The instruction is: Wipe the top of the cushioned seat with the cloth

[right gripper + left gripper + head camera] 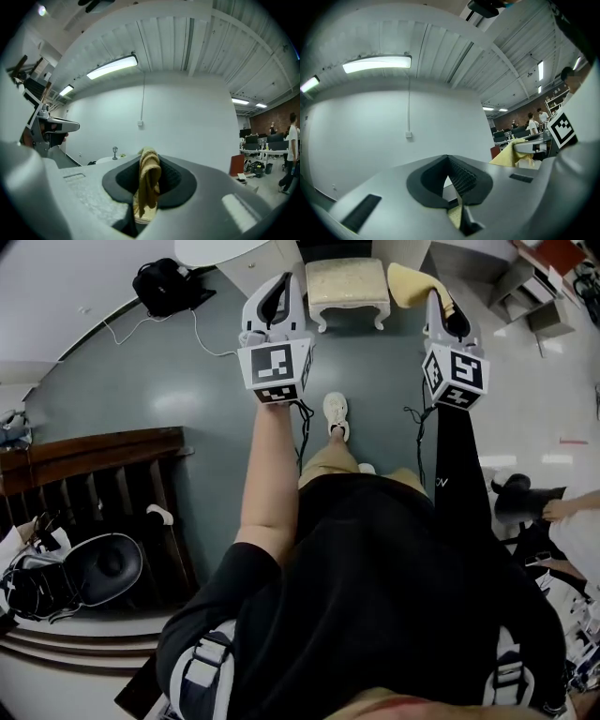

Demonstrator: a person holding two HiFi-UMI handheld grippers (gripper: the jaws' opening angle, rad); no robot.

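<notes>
Head view: right gripper (441, 307) clamps the cloth (412, 283) beside the cushioned seat (347, 279); left gripper (278, 298) closed, empty.

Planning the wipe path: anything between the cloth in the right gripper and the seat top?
Nothing visible. The cloth, clamped in the right gripper, hangs just right of the cushioned seat, whose top looks bare. The left gripper sits off the seat's left side.

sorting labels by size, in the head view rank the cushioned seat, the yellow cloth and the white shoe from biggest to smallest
1. cushioned seat
2. yellow cloth, partly hidden behind the right gripper
3. white shoe, smallest even though it is nearer the camera
</notes>
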